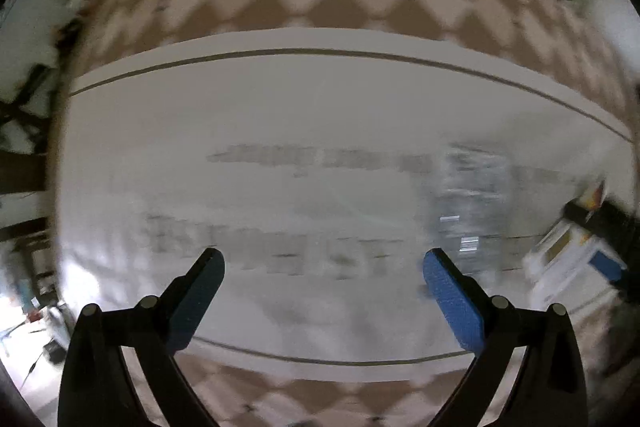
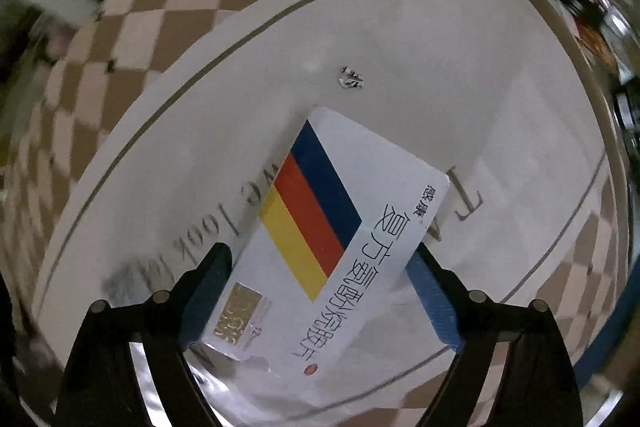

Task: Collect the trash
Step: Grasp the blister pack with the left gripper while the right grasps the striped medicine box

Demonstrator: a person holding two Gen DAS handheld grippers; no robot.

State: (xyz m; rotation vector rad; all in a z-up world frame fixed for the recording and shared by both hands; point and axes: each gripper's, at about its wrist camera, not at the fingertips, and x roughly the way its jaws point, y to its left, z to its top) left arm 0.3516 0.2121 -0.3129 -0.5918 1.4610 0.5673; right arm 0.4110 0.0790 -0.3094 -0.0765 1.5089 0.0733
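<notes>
Below the left gripper (image 1: 323,263), whose two fingers stand wide apart with nothing between them, a white mat (image 1: 280,115) is smeared by motion blur; its grey lettering cannot be read, and a clear wrapper (image 1: 468,195) at right is barely distinguishable. From the right wrist, one white medicine box (image 2: 320,247) with blue, red and yellow stripes sits between the right gripper (image 2: 320,267) fingers, both pads at its sides; its near end is cut off. One tiny scrap (image 2: 352,79) lies beyond

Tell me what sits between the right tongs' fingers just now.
A white medicine box with blue, red and yellow stripes lies between the right tongs, over the white sheet; the right wrist view shows it.
</notes>
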